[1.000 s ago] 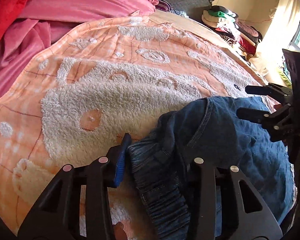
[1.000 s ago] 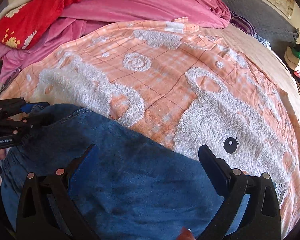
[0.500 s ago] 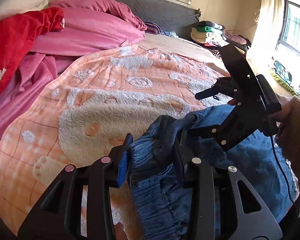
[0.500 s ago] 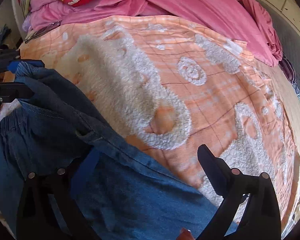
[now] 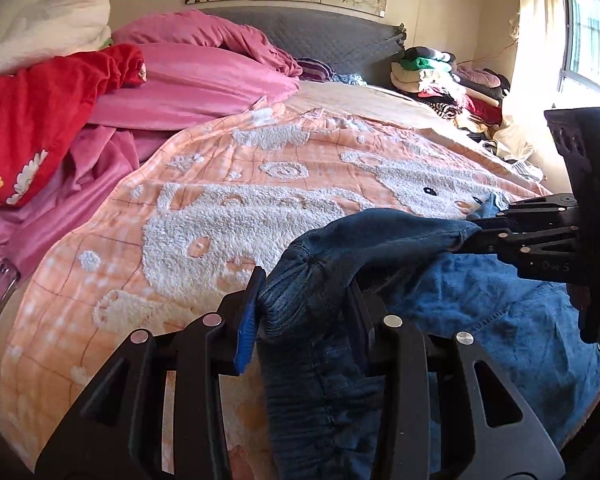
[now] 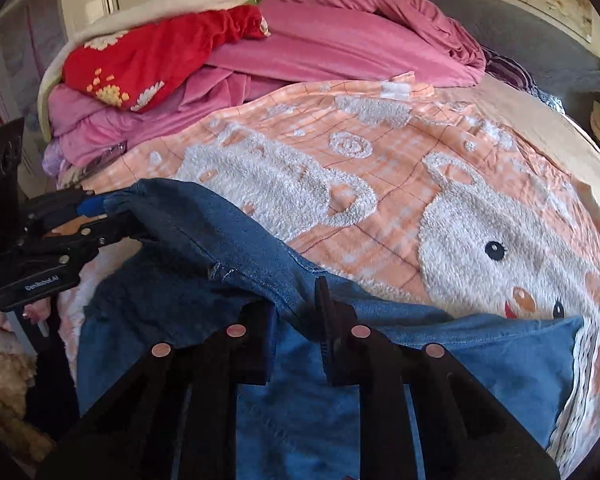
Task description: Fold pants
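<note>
Blue denim pants (image 5: 480, 312) lie at the near edge of the bed, also in the right wrist view (image 6: 204, 280). My left gripper (image 5: 304, 300) is shut on the bunched elastic waistband and lifts it off the blanket; it shows at the left of the right wrist view (image 6: 100, 220). My right gripper (image 6: 300, 312) is shut on a fold of the waist edge further along; it shows at the right of the left wrist view (image 5: 476, 228). The denim edge hangs stretched between the two grippers, above the rest of the pants.
An orange blanket with white fleece animals (image 5: 260, 208) covers the bed. Pink bedding (image 5: 204, 80) and a red flowered blanket (image 5: 40, 120) are piled at the far left. A stack of clothes (image 5: 440, 76) sits at the far right by the window.
My right gripper has closed on the pants' waist edge. Both grippers have risen, lifting the waistband off the blanket and pulling it taut between them.
</note>
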`<state>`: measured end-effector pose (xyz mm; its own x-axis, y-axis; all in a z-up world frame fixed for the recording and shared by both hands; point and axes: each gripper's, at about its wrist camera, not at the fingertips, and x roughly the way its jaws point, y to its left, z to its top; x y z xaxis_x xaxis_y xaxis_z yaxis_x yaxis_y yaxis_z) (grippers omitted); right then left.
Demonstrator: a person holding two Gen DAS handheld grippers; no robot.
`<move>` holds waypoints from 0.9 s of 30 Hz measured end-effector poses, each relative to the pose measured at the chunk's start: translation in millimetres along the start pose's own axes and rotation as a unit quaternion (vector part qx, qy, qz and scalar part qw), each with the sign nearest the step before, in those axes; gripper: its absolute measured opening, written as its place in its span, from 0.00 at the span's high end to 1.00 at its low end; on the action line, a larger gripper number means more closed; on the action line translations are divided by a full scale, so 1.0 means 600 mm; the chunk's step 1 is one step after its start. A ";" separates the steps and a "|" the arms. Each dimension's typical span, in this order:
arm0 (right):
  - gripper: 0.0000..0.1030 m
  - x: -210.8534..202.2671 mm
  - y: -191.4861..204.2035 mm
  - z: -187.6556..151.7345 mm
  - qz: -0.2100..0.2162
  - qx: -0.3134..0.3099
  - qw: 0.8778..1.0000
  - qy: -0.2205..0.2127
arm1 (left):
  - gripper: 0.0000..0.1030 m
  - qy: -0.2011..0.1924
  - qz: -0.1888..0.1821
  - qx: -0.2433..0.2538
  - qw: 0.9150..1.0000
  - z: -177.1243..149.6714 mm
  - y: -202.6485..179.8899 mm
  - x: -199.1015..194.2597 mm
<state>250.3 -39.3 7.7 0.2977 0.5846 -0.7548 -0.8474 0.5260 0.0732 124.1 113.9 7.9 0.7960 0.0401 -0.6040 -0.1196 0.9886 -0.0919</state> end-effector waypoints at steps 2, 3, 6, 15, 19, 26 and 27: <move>0.84 -0.034 0.016 -0.017 0.000 0.005 1.000 -0.015 | 0.70 -0.007 -0.003 0.008 1.000 -0.002 -0.009 -0.019; 0.84 -0.049 0.021 -0.024 0.006 0.012 1.000 -0.023 | 0.70 -0.007 -0.004 0.010 1.000 -0.004 -0.011 -0.027; 0.84 -0.091 0.042 -0.047 0.012 0.022 0.999 -0.041 | 0.70 -0.012 -0.011 0.014 1.000 -0.009 -0.017 -0.056; 0.84 -0.164 0.123 -0.128 0.021 0.023 0.998 -0.054 | 0.70 -0.014 -0.033 0.045 0.998 -0.055 -0.037 -0.123; 0.84 -0.167 0.161 -0.173 0.024 0.015 0.999 -0.041 | 0.70 0.008 -0.035 0.061 0.998 -0.093 -0.040 -0.137; 0.84 -0.132 0.200 -0.239 0.028 0.029 0.999 -0.007 | 0.67 0.050 -0.030 0.079 0.995 -0.137 -0.042 -0.135; 0.84 -0.127 0.205 -0.245 0.031 0.031 0.999 -0.003 | 0.66 0.053 -0.028 0.077 0.995 -0.141 -0.040 -0.135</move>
<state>59.0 -110.3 -21.8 0.2477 0.6214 -0.7433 -0.8357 0.5252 0.1606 12.5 74.7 -7.9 0.7304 -0.0222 -0.6827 0.0218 0.9997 -0.0092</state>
